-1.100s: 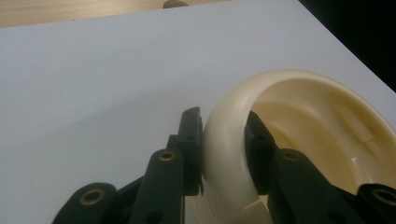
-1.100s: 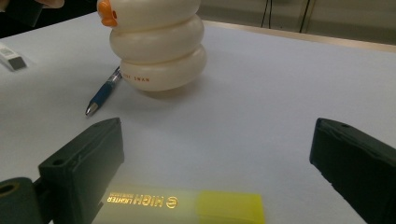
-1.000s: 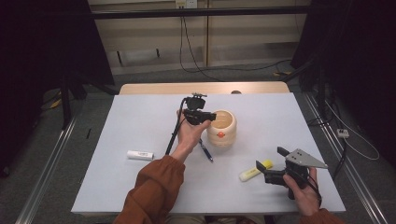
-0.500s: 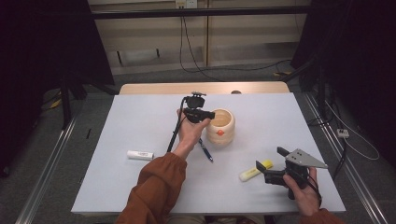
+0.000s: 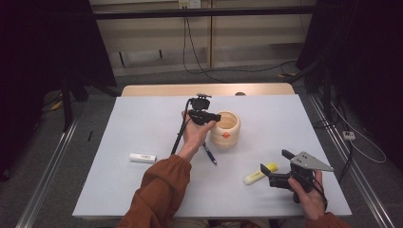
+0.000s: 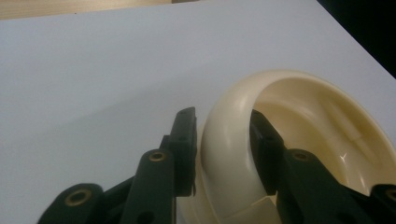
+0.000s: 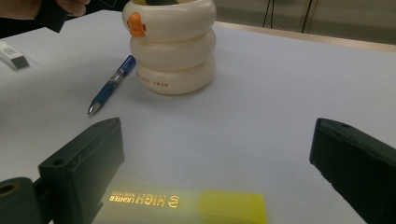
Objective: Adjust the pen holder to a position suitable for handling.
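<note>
From the high view I see my left gripper [image 5: 215, 117] at the near-left rim of the cream-coloured, ribbed plastic pen holder [image 5: 228, 134] with the small orange duck beak on its side, which stands upright a little right of the middle of the white table [image 5: 133, 123]. In the left gripper view the two black jaws straddle the holder's rim, one outside the wall and one inside the cup; the outer jaw stands just clear of the wall with a thin gap showing, and whether the inner one touches I cannot tell. Those jaws have just been opening with the rim between them, so I read them as parted around the wall and not clamping it. A blue ballpoint pen [image 5: 209, 154] lies flat on the table just beside the holder's base, on the side nearer me, its metal tip pointing towards me. My right gripper [image 5: 274, 167] sits near the front right of the table, its jaws spread wide and holding nothing. In the right gripper view a yellow highlighter [image 7: 187, 205] with gold lettering lies on the table between those spread jaws, close against the left one. A small white rectangular eraser [image 5: 142, 157] lies well apart on the left side of the table.
</note>
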Motion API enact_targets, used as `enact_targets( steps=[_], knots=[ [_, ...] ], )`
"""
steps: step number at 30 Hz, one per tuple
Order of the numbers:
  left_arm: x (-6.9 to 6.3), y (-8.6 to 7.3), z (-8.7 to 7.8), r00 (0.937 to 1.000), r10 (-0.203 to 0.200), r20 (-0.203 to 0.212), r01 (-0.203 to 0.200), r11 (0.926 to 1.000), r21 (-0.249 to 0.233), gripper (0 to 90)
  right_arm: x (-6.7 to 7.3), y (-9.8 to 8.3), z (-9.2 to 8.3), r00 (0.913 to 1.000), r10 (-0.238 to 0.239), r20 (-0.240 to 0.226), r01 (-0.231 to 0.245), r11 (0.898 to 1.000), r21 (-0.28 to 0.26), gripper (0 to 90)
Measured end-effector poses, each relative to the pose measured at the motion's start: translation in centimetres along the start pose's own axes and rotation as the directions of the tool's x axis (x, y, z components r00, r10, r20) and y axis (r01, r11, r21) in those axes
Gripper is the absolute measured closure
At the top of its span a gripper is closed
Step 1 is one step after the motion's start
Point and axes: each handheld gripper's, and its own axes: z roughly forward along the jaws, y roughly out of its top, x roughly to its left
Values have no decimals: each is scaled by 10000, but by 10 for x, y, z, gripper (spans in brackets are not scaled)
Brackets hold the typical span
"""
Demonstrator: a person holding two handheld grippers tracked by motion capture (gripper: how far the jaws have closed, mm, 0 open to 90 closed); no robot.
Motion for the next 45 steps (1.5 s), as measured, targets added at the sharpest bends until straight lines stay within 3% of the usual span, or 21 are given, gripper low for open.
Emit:
enact_targets(
  steps=[4, 8, 9, 11, 12, 14, 17, 26, 29, 32, 33, 38, 39, 42, 45],
  knots=[
    [5, 0, -1, 9996, -24, 271, 21, 10000, 84, 575, 0, 0, 0, 10000, 9, -9, -9, 10000, 4, 30],
    [6, 0, -5, 9997, 207, 153, -208, 9998, 74, 422, 0, 0, 0, 10000, -3, -7, 3, 10000, 0, 30],
    [7, 0, -8, 9988, 329, 360, -335, 9993, 171, 407, 0, 0, 0, 10000, -3, -1, 3, 10000, -7, 31],
    [6, -1, -10, 9986, 372, 384, -377, 9992, 140, 374, 0, 0, 0, 10000, 0, 11, 0, 10000, -13, 30],
    [5, 0, -12, 9982, 489, 340, -493, 9987, 92, 309, 0, 0, 0, 10000, -8, 24, 8, 10000, -8, 30],
    [3, 0, -20, 9965, 793, 256, -792, 9968, -70, 273, 0, 0, 0, 10000, -48, 36, 48, 10000, -14, 30],
    [3, 0, -28, 9954, 912, 309, -909, 9958, -101, 213, 0, 0, 1, 10000, -28, 32, 28, 10000, 6, 31],
    [10, -9, -51, 9924, 1154, 437, -1130, 9921, -548, 117, 0, 0, 1, 10000, -15, 62, 15, 10000, 27, 30],
    [17, -16, -60, 9898, 1260, 667, -1201, 9890, -863, 77, 0, 0, 1, 10000, 23, 83, -23, 10000, 28, 30],
    [24, -24, -70, 9878, 1360, 761, -1255, 9837, -1287, 60, 0, 0, 1, 10000, 7, 78, -8, 10000, 25, 30],
    [28, -29, -76, 9820, 1680, 867, -1539, 9767, -1493, 58, 1, 0, 1, 10000, -4, 83, 4, 10000, 30, 31],
    [31, -38, -89, 9737, 2006, 1076, -1839, 9718, -1473, 57, 0, 0, 1, 10000, 21, 85, -21, 10000, 30, 30],
    [33, -42, -96, 9705, 2193, 1000, -2019, 9663, -1600, 57, 0, 0, 2, 10000, -12, 77, 12, 10000, 46, 30],
    [35, -45, -103, 9708, 2286, 727, -2136, 9617, -1718, 54, 1, 0, 2, 10000, -38, 89, 37, 10000, 52, 30],
    [37, -49, -109, 9685, 2359, 800, -2196, 9602, -1724, 55, 2, 1, 3, 10000, -58, 55, 58, 10000, 63, 31]
  ],
)
